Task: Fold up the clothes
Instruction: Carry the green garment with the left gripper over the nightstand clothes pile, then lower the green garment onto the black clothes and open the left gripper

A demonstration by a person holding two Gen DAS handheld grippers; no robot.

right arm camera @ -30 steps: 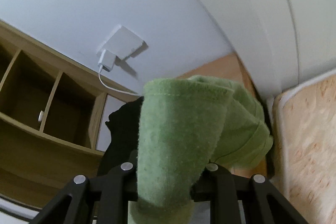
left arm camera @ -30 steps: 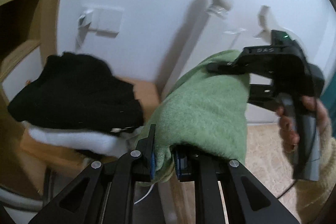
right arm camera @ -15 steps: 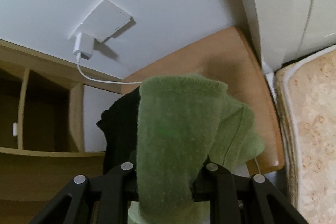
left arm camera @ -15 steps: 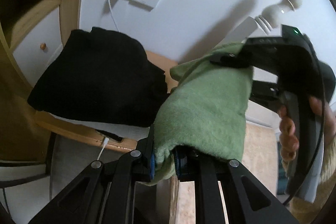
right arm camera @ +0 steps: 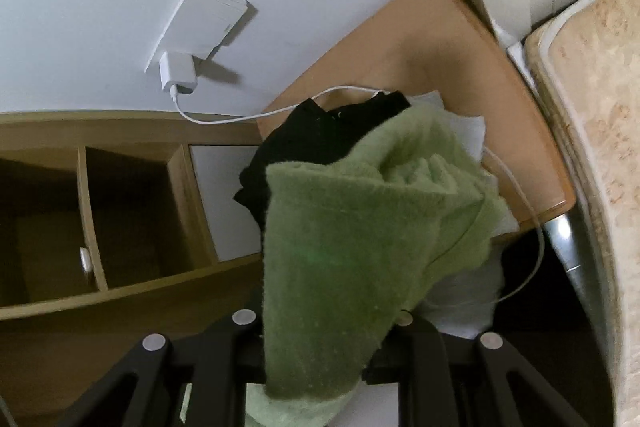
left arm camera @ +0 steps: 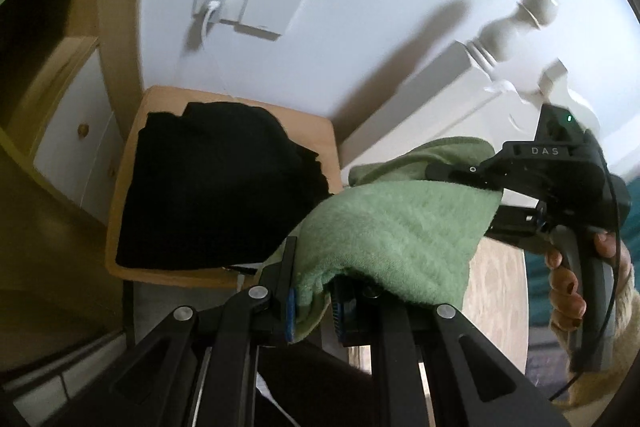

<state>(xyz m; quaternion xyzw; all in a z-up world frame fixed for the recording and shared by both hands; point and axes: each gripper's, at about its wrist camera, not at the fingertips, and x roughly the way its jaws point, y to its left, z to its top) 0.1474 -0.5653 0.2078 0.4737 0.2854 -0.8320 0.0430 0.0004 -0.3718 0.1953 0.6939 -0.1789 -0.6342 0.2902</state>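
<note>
A folded green fleece garment (left arm camera: 400, 227) hangs in the air between both grippers. My left gripper (left arm camera: 314, 301) is shut on its near edge, blue pads pinching the cloth. My right gripper (left arm camera: 486, 187) clamps the far end in the left wrist view, a hand on its handle. In the right wrist view the green garment (right arm camera: 344, 259) drapes over the right gripper (right arm camera: 320, 359) and hides its fingertips. Below and to the left, a folded black garment (left arm camera: 216, 187) lies on a small wooden table (left arm camera: 320, 131), with white cloth (right arm camera: 464, 131) under it.
A white charger (right arm camera: 178, 73) sits in a wall socket, its cable (right arm camera: 224, 119) trailing over the table. A wooden shelf unit (right arm camera: 132, 219) stands left of the table. A white bedpost (left arm camera: 516, 23) and a beige mattress (right arm camera: 600, 107) lie to the right.
Both grippers have risen and tilted further down with the green garment between them, so the table and black pile now lie lower and more fully in view. The grips are unchanged.
</note>
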